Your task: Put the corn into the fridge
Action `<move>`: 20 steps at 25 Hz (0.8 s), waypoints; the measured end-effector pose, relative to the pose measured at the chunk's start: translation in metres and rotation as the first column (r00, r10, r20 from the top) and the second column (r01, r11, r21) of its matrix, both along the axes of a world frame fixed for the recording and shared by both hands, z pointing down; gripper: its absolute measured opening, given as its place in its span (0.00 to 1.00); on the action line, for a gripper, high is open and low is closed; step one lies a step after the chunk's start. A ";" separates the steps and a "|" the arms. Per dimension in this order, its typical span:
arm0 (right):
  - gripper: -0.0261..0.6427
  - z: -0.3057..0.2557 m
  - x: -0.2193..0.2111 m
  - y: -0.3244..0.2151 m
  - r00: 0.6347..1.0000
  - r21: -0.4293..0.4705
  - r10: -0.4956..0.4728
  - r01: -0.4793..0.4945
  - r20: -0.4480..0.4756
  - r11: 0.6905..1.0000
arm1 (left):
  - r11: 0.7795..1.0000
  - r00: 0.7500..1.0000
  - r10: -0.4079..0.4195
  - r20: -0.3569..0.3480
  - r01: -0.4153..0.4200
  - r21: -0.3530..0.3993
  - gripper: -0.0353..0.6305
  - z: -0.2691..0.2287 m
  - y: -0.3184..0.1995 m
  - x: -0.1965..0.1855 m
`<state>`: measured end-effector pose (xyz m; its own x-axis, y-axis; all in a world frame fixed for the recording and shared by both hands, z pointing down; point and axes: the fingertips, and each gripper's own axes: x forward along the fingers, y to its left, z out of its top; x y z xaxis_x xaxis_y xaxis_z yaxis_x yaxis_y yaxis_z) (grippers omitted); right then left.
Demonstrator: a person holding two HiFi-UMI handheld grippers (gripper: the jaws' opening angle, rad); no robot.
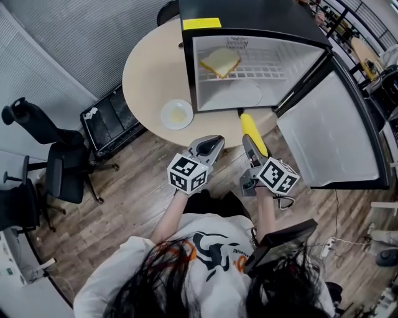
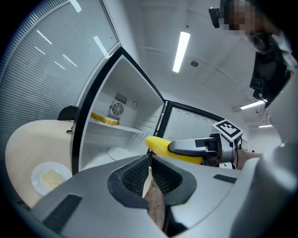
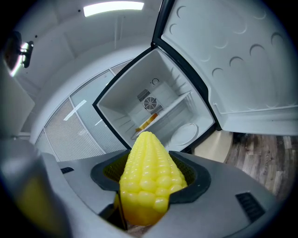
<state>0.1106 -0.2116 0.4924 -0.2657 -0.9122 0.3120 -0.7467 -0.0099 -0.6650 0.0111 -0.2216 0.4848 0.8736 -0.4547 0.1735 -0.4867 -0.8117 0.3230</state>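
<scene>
- The right gripper [image 1: 251, 144] is clamped on the corn [image 3: 149, 172]. Its jaws press the thick end, and the pointed end sticks out forward.
- The long axis of the corn runs in line with the jaws and points at the open front of the fridge [image 1: 249, 15]. The tip is just before the lower edge of the opening and is not yet inside.
- From this gripper the opening lies straight ahead and a little to the left. The door [image 1: 329, 136] stands wide open at the right, clear of the way.
- Inside, a wire shelf [image 1: 267, 71] carries a slice of bread [image 1: 219, 62]. Under it, a white plate [image 1: 239, 96] lies on the floor of the fridge. The lower space seems to be the nearer goal for the tip.
- The left gripper [image 2: 150, 174] has its jaws pressed together with nothing between them. It waits just beside the right one, on its left, over the edge of the table [image 1: 149, 68].
- Judgement: the coming move belongs to the right gripper alone, a straight push along the axis of the corn.
</scene>
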 end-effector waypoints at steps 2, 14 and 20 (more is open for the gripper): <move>0.43 0.002 0.001 -0.005 1.000 -0.003 -0.002 0.002 0.003 1.000 | 1.000 1.000 0.006 0.006 -0.006 -0.007 0.07 0.003 -0.001 0.002; 0.43 0.018 0.015 -0.048 0.997 -0.027 -0.036 0.034 -0.062 0.999 | 0.999 0.999 -0.024 0.031 0.025 -0.020 0.07 0.012 -0.032 0.010; 0.43 0.041 0.028 -0.073 0.991 -0.063 -0.080 0.074 -0.106 0.995 | 0.999 0.998 -0.044 0.043 0.045 -0.027 0.07 0.016 -0.050 0.021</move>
<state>0.1385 -0.2843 0.5337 -0.2965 -0.8696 0.3949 -0.8143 0.0142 -0.5802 0.0322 -0.2720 0.5009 0.8441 -0.4877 0.2227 -0.5359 -0.7798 0.3237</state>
